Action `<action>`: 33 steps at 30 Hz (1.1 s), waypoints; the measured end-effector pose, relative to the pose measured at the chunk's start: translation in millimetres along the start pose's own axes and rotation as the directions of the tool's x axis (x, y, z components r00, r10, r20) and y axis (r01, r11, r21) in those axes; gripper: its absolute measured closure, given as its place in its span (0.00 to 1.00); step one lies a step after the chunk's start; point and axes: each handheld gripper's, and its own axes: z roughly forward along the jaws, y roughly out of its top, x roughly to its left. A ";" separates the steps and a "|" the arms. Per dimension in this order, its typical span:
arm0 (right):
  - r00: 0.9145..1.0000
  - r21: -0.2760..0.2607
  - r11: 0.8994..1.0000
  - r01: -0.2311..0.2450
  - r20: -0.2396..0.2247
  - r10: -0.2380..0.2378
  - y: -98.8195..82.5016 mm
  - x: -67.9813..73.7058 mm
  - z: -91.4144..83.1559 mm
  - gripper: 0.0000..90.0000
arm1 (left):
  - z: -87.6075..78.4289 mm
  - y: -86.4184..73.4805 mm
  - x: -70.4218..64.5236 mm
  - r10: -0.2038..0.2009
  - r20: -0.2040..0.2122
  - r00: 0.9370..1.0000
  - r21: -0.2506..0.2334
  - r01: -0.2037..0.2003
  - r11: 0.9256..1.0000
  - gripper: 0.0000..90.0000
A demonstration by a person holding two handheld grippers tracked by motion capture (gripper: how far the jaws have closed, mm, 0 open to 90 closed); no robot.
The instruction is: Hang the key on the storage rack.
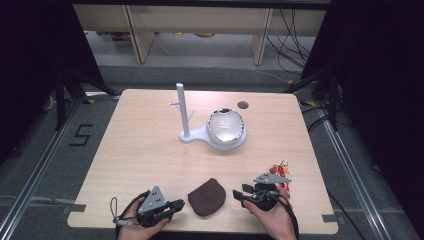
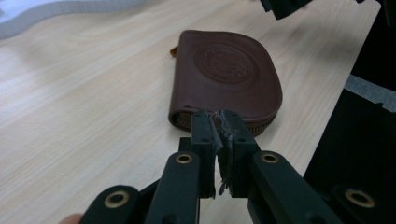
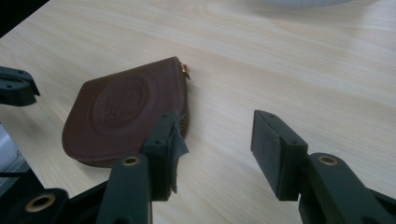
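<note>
A brown leather zip pouch (image 1: 206, 196) with a round embossed seal lies flat near the table's front edge, between my two grippers. My left gripper (image 1: 180, 204) sits just left of it. In the left gripper view the jaws of the left gripper (image 2: 217, 119) are shut, pads together, with the tips at the near zipped edge of the pouch (image 2: 224, 70). I cannot tell whether they pinch that edge. My right gripper (image 1: 242, 192) is open to the pouch's right. In the right gripper view its left fingertip overlaps the edge of the pouch (image 3: 121, 112), and bare table shows between the jaws of the right gripper (image 3: 215, 128).
A white stand (image 1: 185, 107) with an upright pole and a round base holding a shiny bowl (image 1: 226, 125) stands mid-table. A small red and yellow item (image 1: 280, 167) lies behind my right hand. The table's front edge (image 1: 200, 227) is close to both hands.
</note>
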 end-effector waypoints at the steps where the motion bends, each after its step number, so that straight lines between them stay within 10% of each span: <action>1: 1.000 0.016 1.000 0.000 0.005 0.000 1.1 1.0 0.9 0.61 | 3.3 0.7 -2.0 -0.008 0.014 1.000 0.000 0.007 1.000 0.94; 8: 0.999 0.093 0.996 0.017 -0.042 -0.013 12.9 8.1 18.2 0.63 | 15.5 2.0 -2.2 0.046 0.019 0.999 0.063 -0.047 0.997 0.93; 33: 0.992 0.208 0.978 -0.035 -0.113 0.060 26.5 7.4 46.9 0.57 | 28.2 3.5 2.5 0.031 0.022 0.999 0.108 -0.033 0.994 0.94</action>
